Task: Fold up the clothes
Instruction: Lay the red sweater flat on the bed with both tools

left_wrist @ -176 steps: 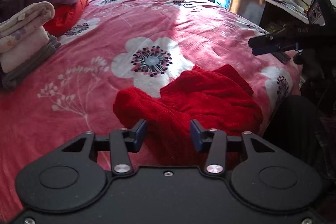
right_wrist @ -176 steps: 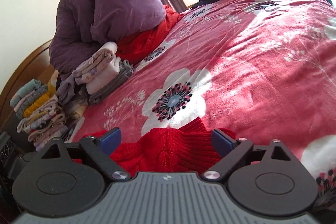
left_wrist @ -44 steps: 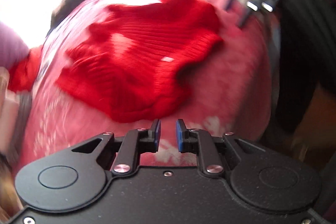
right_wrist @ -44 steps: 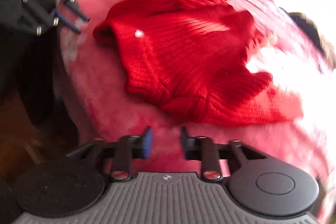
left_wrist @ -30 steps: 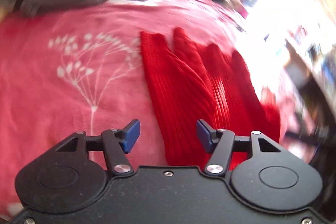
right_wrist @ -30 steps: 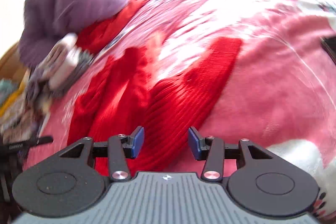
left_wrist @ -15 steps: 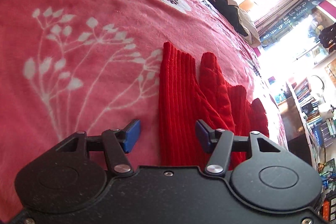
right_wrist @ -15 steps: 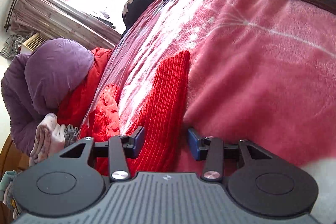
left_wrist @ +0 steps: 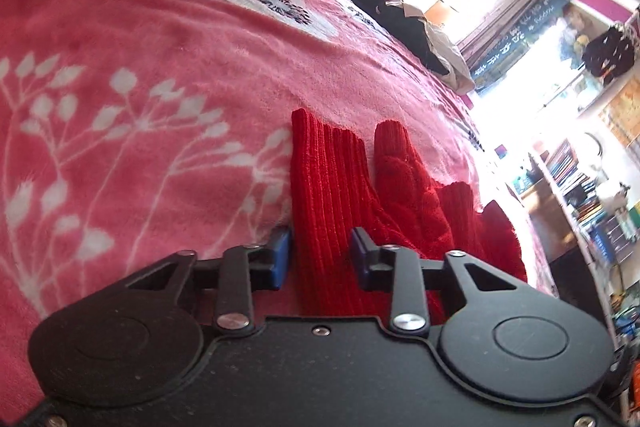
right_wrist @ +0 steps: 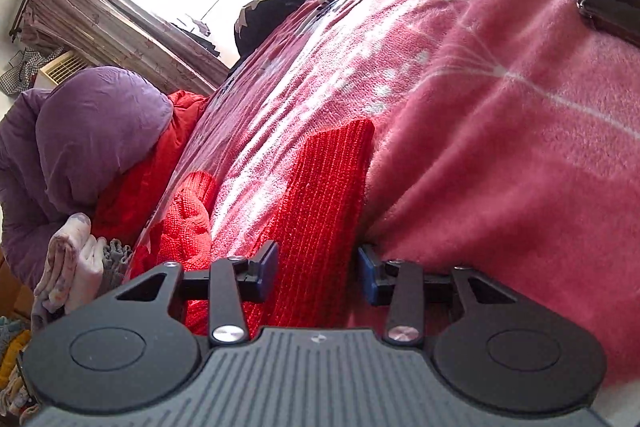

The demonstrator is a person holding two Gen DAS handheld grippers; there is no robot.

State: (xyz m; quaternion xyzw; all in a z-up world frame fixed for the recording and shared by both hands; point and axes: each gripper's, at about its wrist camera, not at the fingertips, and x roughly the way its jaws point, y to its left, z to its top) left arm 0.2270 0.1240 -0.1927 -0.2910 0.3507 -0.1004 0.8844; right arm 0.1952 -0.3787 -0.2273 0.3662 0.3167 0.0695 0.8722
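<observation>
Your left gripper (left_wrist: 320, 257) and right gripper (right_wrist: 318, 273) each stand wide, unclosed, straddling a ribbed edge of the red sweater (left_wrist: 332, 187). That placement looks meant for pinching both ends to fold evenly.

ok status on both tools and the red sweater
Left tool open, straddling a ribbed edge of the red knit sweater. Right tool open over another ribbed edge. Sweater flat on pink floral blanket, nothing blocking.

Pink floral blanket (left_wrist: 168, 51), purple duvet (right_wrist: 88, 131), phone (right_wrist: 616, 1), bookshelf (left_wrist: 580, 187).
</observation>
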